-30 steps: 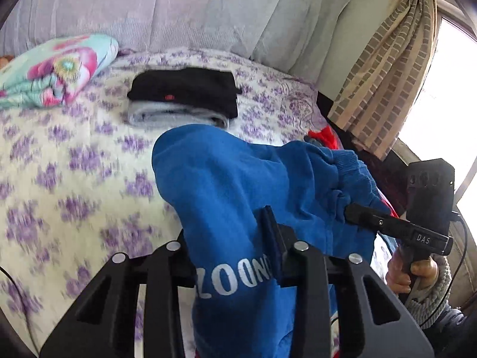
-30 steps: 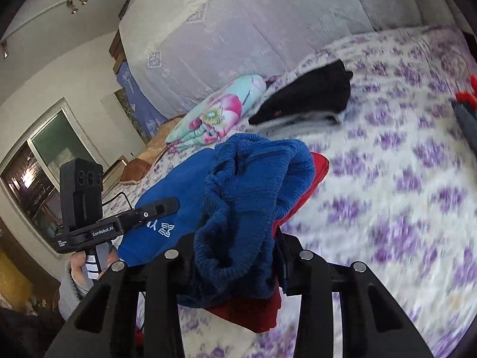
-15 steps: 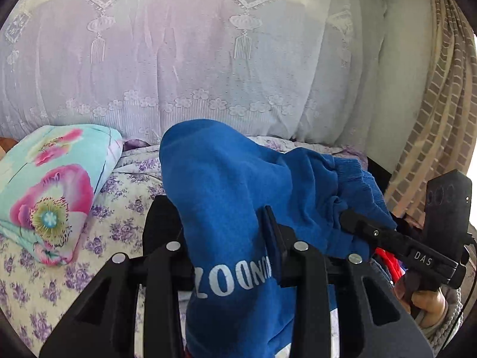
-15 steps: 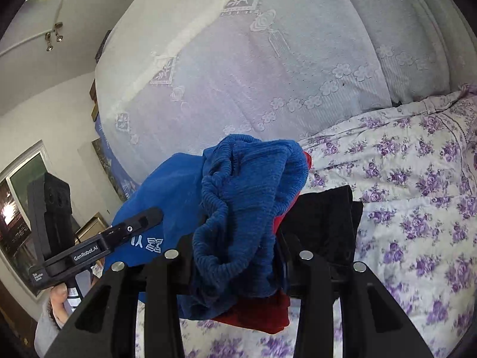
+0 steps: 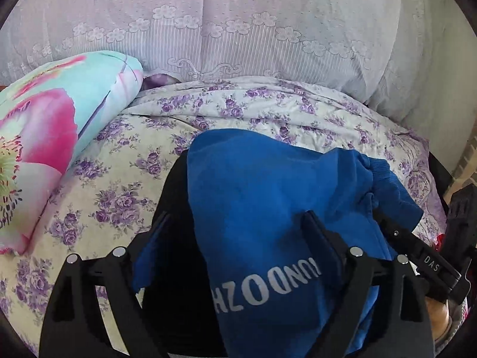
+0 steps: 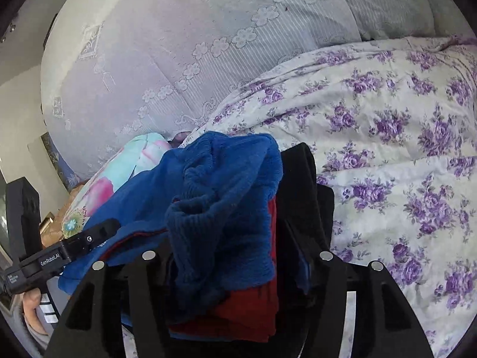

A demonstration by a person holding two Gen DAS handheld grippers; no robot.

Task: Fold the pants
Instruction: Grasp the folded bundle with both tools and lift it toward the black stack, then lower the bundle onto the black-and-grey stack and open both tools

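Note:
The folded blue pants (image 5: 256, 208) with grey lettering lie on top of a black folded garment (image 5: 174, 191) on the bed. My left gripper (image 5: 235, 217) straddles the lettered end, its jaws opening wide and the cloth loose between them. In the right wrist view the ribbed blue waistband (image 6: 220, 197) and a red lining (image 6: 250, 307) sit between the opening jaws of my right gripper (image 6: 228, 232). The black garment (image 6: 304, 185) shows just behind it. How the pants' underside rests on the stack is hidden.
A floral bedspread (image 6: 387, 149) covers the bed. A turquoise and pink flowered pillow (image 5: 44, 137) lies to the left. A lace-covered headboard (image 5: 238, 29) rises close behind the stack. A person's hand (image 6: 32, 301) holds the left gripper's handle.
Both grippers carried the blue pants toward the head of the bed and down onto the black folded garment. Both pairs of jaws have widened from a tight grip on the cloth.

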